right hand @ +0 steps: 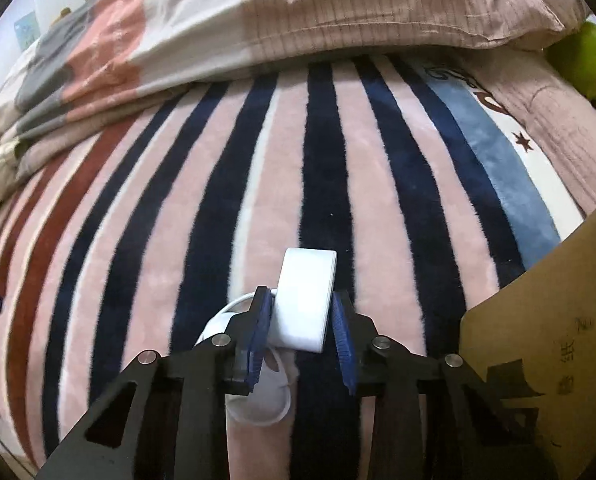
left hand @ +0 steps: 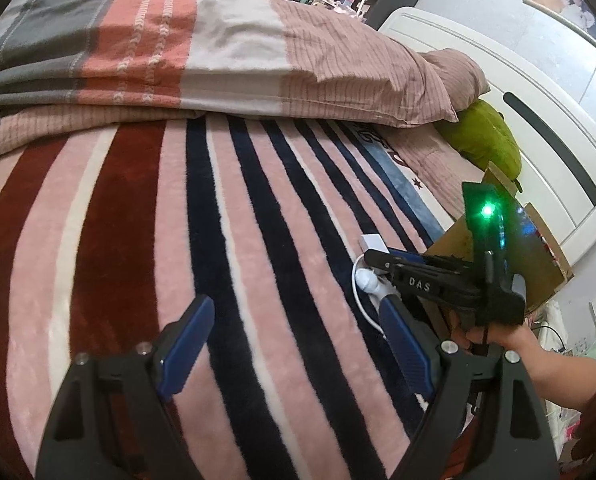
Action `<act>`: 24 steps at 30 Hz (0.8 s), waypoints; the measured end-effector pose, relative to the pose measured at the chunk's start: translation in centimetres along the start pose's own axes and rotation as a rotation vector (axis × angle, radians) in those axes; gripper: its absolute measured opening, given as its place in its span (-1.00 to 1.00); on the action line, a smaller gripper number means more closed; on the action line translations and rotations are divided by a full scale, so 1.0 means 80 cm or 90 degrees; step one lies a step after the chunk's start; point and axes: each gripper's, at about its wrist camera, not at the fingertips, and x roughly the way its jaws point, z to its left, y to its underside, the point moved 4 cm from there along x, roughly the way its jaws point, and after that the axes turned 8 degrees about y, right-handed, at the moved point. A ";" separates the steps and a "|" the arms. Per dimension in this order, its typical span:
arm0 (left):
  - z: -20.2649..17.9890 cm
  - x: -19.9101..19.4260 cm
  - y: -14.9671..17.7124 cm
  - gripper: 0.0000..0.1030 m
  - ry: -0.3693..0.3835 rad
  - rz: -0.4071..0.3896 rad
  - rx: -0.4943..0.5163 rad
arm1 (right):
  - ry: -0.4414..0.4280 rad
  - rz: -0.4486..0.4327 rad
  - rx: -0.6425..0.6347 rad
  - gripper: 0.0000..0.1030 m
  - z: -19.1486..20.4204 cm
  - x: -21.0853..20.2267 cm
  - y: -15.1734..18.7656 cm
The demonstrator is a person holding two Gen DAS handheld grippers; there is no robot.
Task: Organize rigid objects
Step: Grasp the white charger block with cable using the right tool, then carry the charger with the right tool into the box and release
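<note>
right gripper (right hand: 299, 326) clamping white charger (right hand: 306, 304) on blanket (right hand: 218, 200).
left gripper (left hand: 294, 344) is hanging open, empty; box (right hand: 557, 340) is waiting nearby, likely its destination.

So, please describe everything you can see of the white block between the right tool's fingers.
The white block is a smooth, glossy slab with rounded edges; it looks like plastic, perhaps a charger. It stands tilted on the striped blanket, one narrow end pointing away from the camera. The blue pads of the right tool flank its two sides and seem to touch it. A white cable curls at its left, and a round white part lies below it.
</note>
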 end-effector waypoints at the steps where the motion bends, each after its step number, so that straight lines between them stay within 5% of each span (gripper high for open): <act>1: -0.002 -0.002 -0.002 0.60 0.005 -0.002 -0.002 | -0.006 -0.008 -0.011 -0.50 0.004 -0.005 0.001; 12: -0.057 -0.016 -0.029 0.58 0.091 -0.003 0.023 | -0.198 -0.058 -0.170 -0.50 0.100 -0.122 0.019; 18: -0.120 -0.030 -0.060 -0.05 0.156 -0.001 0.059 | -0.256 -0.128 -0.210 -0.50 0.103 -0.212 0.015; 24: -0.199 -0.013 -0.102 -0.37 0.169 0.018 0.119 | -0.244 -0.191 -0.167 -0.50 0.036 -0.260 0.000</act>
